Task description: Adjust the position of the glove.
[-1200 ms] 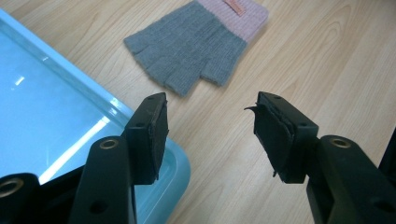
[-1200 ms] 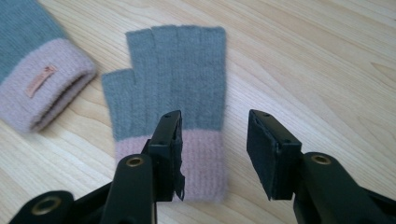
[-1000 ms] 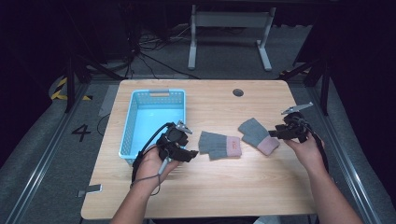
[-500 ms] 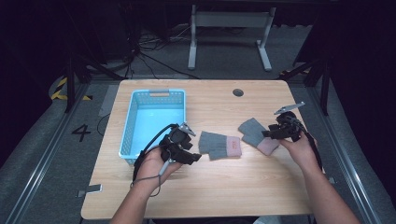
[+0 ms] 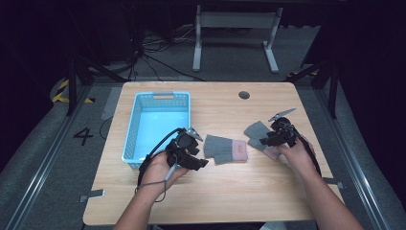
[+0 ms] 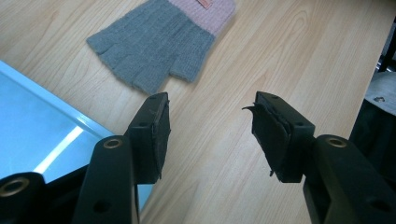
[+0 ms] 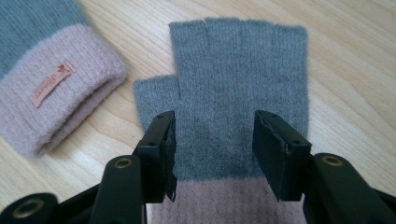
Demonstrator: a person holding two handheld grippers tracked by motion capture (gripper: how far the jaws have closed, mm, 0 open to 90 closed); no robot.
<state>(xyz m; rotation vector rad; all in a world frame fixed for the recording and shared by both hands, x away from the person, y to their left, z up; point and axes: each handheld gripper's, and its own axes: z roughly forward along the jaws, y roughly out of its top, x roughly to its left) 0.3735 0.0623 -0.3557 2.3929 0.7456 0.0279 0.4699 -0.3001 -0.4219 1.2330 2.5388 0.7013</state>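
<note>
Right gripper view: hand-held gripper (image 7: 212,154) above glove (image 7: 243,84)

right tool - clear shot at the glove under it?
Probably yes. The right tool hangs open over the right glove, jaws either side of its grey palm near the pink cuff. The glove lies flat on the table, nothing on top of it; the other glove lies beside it.

A light wooden table (image 5: 230,191) with rounded corners and a round dark cable hole (image 5: 244,95) near its far edge carries three things. A light blue plastic basket (image 5: 136,122) with latticed walls stands on its left half. Just right of it lies a grey fingerless knitted glove with a pink cuff (image 5: 225,149) (a small tag on the cuff). A second grey fingerless glove with a pink cuff (image 5: 257,130) lies flat nearby, farther right.
</note>
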